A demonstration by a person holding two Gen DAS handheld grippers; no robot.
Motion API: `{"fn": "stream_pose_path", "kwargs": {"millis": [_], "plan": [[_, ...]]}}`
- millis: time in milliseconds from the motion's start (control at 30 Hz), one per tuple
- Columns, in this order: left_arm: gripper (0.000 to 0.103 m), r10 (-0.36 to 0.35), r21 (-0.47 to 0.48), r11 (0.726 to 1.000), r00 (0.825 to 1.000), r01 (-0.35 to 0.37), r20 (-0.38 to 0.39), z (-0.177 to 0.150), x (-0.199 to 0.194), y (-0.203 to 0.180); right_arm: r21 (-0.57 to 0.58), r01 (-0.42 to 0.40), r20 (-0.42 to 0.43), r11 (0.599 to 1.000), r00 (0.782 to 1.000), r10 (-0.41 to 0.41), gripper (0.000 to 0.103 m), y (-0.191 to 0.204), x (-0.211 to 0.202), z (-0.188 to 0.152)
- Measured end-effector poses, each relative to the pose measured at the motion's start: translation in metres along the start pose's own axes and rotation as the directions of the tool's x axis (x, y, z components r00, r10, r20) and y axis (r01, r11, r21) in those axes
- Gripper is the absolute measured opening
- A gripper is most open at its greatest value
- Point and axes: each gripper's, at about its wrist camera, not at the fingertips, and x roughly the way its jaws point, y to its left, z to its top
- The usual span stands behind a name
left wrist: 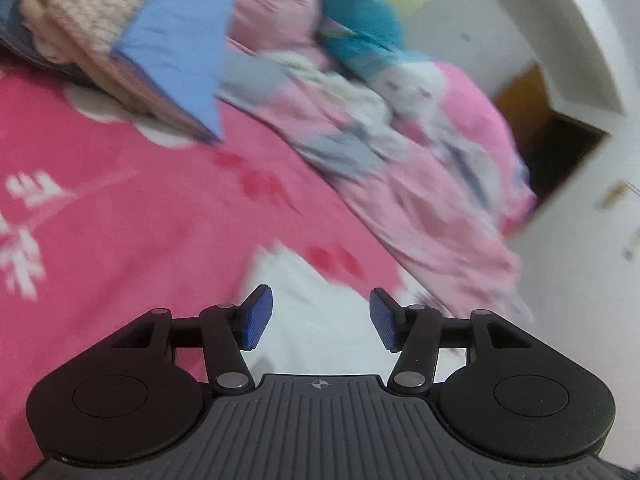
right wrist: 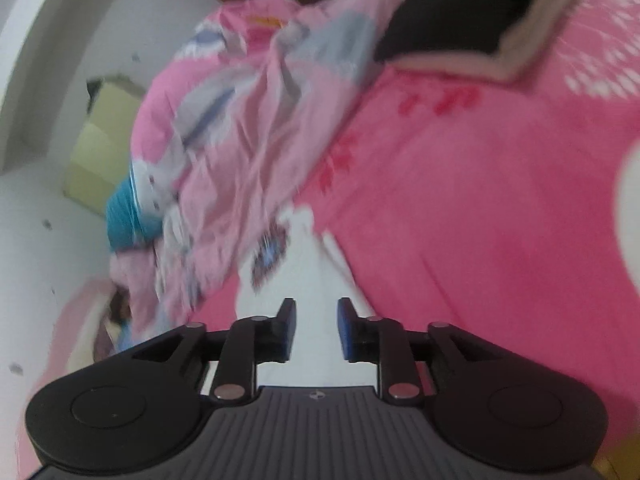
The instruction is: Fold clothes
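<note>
Pink fabric covers almost everything: the bed (left wrist: pixel 132 208) wears a bright pink sheet printed with white and red motifs, and both wrist views are blurred. Along the bed's far edge lies a crumpled quilt (left wrist: pixel 432 200) in paler pink with grey and white patches, bunched into a long ridge; in the right wrist view the same quilt (right wrist: pixel 240 136) runs down the left side of the bed. A stack of folded clothes (left wrist: pixel 120 40) sits at the far left corner of the bed in the left wrist view, beige and knitted layers with a light blue piece on top. In the right wrist view a folded pile (right wrist: pixel 472 16) topped with a black garment rests near the far right corner. A teal cloth (left wrist: pixel 360 36) lies on the quilt, with a white plush toy (left wrist: pixel 408 88) just beside it. A white garment (left wrist: pixel 316 312) lies flat on the sheet at the bed's near edge, right below both claws; the right wrist view shows it (right wrist: pixel 316 264) reaching towards the quilt. The left claw (left wrist: pixel 321 317) is released, its blue pads wide apart above the white garment with nothing pinched. The right claw (right wrist: pixel 317 330) stands narrowly parted, pads clear of the cloth seen in the gap.
</note>
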Motion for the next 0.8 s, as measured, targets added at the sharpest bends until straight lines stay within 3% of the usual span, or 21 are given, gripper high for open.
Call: {"fn": "stream_pose_path", "kwargs": {"millis": [167, 267, 367, 433, 467, 500, 533, 633, 700, 800], "plan": [[0.054, -0.102, 0.038, 0.993, 0.979, 0.11, -0.177, -0.045, -0.028, -0.022, 0.09, 0.029, -0.091, 0.996, 0.996, -0.021, 0.036, -0.016, -0.008, -0.04], [0.054, -0.177, -0.034, 0.984, 0.956, 0.174, -0.232, -0.069, -0.041, -0.022, 0.185, 0.031, -0.129, 0.982, 0.992, -0.007, 0.037, -0.03, 0.0, -0.052], [0.054, -0.2, -0.124, 0.977, 0.94, 0.172, -0.277, -0.094, -0.041, -0.013, 0.239, 0.039, -0.147, 0.97, 0.989, -0.004, 0.037, -0.036, 0.014, -0.054], [0.054, -0.182, -0.167, 0.976, 0.94, 0.138, -0.29, -0.106, -0.039, -0.005, 0.258, 0.038, -0.152, 0.965, 0.988, 0.001, 0.037, -0.039, 0.026, -0.053], [0.054, -0.178, -0.192, 0.973, 0.941, 0.126, -0.287, -0.109, -0.038, 0.0, 0.26, 0.036, -0.149, 0.965, 0.989, 0.003, 0.03, -0.04, 0.031, -0.053], [0.053, -0.175, -0.217, 0.969, 0.943, 0.115, -0.284, -0.112, -0.037, 0.005, 0.249, 0.026, -0.136, 0.968, 0.991, 0.008, 0.012, -0.04, 0.033, -0.053], [0.053, -0.182, -0.236, 0.964, 0.945, 0.118, -0.271, -0.113, -0.039, 0.009, 0.23, 0.013, -0.122, 0.973, 0.992, 0.016, 0.003, -0.04, 0.034, -0.052], [0.053, -0.183, -0.279, 0.953, 0.957, 0.117, -0.224, -0.11, -0.043, 0.02, 0.106, -0.034, -0.065, 0.994, 0.997, 0.041, 0.003, -0.032, 0.023, -0.056], [0.053, -0.194, -0.324, 0.939, 0.958, 0.118, -0.212, -0.108, -0.043, 0.029, 0.145, -0.031, -0.074, 0.989, 0.996, 0.042, 0.003, -0.046, 0.027, -0.058], [0.053, -0.214, -0.393, 0.911, 0.957, 0.123, -0.197, -0.104, -0.042, 0.04, 0.292, -0.089, -0.075, 0.952, 0.99, 0.116, 0.002, -0.079, 0.036, -0.06]]}}
